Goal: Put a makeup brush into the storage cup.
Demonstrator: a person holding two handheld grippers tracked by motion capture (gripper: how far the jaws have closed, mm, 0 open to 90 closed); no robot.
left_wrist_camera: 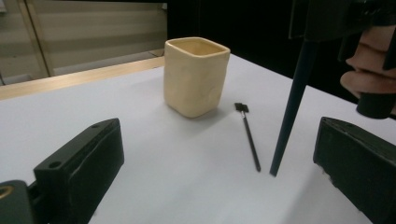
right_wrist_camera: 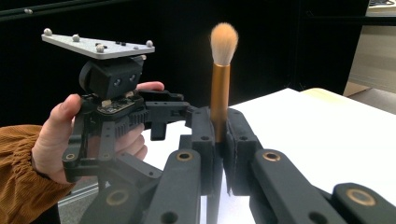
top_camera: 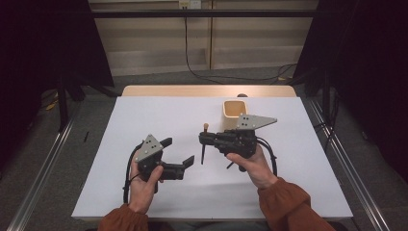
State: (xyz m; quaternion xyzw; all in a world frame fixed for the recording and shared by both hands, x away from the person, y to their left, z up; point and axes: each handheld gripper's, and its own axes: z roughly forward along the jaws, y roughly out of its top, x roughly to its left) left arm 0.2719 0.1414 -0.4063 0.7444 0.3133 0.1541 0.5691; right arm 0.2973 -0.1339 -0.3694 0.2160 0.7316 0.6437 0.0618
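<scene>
Right gripper (right_wrist_camera: 219,154) pinches bronze-ferruled, dark-handled makeup brush (right_wrist_camera: 219,93) upright, bristles up, likely for dropping into cream square ceramic cup (left_wrist_camera: 195,74) nearby; left gripper (top_camera: 179,151) spread, empty, just beside.

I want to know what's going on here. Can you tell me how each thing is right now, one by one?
Makeup brush: upright, bristles up, clamped in the right gripper.
Right gripper: shut on the makeup brush.
Left gripper: open, nothing between its jaws.
Cream cup: upright on the table, looks empty.
Thin black stick: lying flat beside the cup.
</scene>
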